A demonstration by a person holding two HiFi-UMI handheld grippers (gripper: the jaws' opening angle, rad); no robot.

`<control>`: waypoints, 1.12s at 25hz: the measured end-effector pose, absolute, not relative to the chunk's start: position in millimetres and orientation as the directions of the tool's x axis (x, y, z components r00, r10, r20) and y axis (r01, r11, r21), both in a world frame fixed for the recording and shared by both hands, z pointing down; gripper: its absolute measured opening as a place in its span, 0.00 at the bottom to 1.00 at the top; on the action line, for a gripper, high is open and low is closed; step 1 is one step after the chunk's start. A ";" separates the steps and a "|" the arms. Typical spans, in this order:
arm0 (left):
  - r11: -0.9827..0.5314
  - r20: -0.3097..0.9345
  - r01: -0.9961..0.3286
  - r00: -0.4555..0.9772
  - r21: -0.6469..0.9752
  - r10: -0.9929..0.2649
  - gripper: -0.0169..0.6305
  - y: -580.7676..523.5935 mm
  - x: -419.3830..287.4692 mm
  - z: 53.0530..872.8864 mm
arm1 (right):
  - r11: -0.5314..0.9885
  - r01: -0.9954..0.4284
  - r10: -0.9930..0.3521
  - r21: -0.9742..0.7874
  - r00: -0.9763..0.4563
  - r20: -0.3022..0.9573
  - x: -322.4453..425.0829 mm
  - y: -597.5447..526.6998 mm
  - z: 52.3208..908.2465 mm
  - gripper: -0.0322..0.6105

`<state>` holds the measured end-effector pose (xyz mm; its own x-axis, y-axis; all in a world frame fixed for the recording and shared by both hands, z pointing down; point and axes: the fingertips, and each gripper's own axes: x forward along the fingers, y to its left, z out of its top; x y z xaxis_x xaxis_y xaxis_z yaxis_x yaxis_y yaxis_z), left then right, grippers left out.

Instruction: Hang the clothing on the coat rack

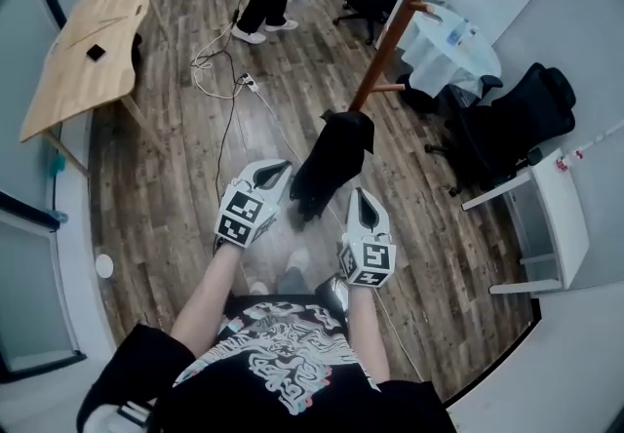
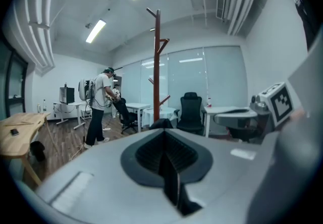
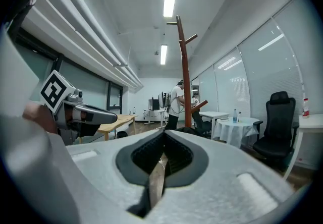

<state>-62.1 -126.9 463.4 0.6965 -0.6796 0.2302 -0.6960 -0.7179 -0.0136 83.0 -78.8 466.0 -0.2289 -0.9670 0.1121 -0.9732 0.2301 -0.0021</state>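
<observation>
The step in hand, as I read it, is carrying the clothing (image 1: 331, 163) up to the coat rack (image 1: 400, 21), which leans away at about 1 o'clock from the grippers in the head view. To do it well, lift the dark bundle clear of the floor (image 1: 166, 177) and keep both grippers level with each other so the fabric between them stays spread rather than bunched. Then pick a peg: the lowest peg (image 1: 390, 87) sticks out toward 3 o'clock from the pole and looks the nearest. Bring a collar or loop over its tip from above, and let go only once the weight sits on the peg, because a loose fold would likely slide off the sloped wood. The left gripper (image 1: 281, 171) sits at 9 o'clock of the clothing and the right gripper (image 1: 358, 197) at about 5 o'clock, each with its tips against the fabric. In both gripper views the jaws are pressed together, with dark cloth bulging just past the tips. Since the clothing hangs off the floor between them, I judge that each gripper is pinching an edge of it — a thin grip, so a sudden tug could pull it free.
</observation>
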 end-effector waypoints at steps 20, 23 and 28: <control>-0.668 0.167 -0.743 0.655 -0.033 -0.737 0.01 -30.0 -71.7 418.7 | 0.254 -0.967 -0.966 0.019 -0.252 0.063 72.6 18.0 420.6 0.05; -0.659 0.173 -0.752 0.645 -0.033 -0.744 0.01 -26.7 -66.0 419.5 | 0.267 -0.963 -0.962 0.020 -0.265 0.070 79.8 22.8 420.9 0.05; -0.639 0.149 -0.768 0.628 -0.034 -0.763 0.01 -24.2 -49.3 410.2 | 0.283 -0.958 -0.958 0.040 -0.280 0.068 97.2 29.8 424.0 0.05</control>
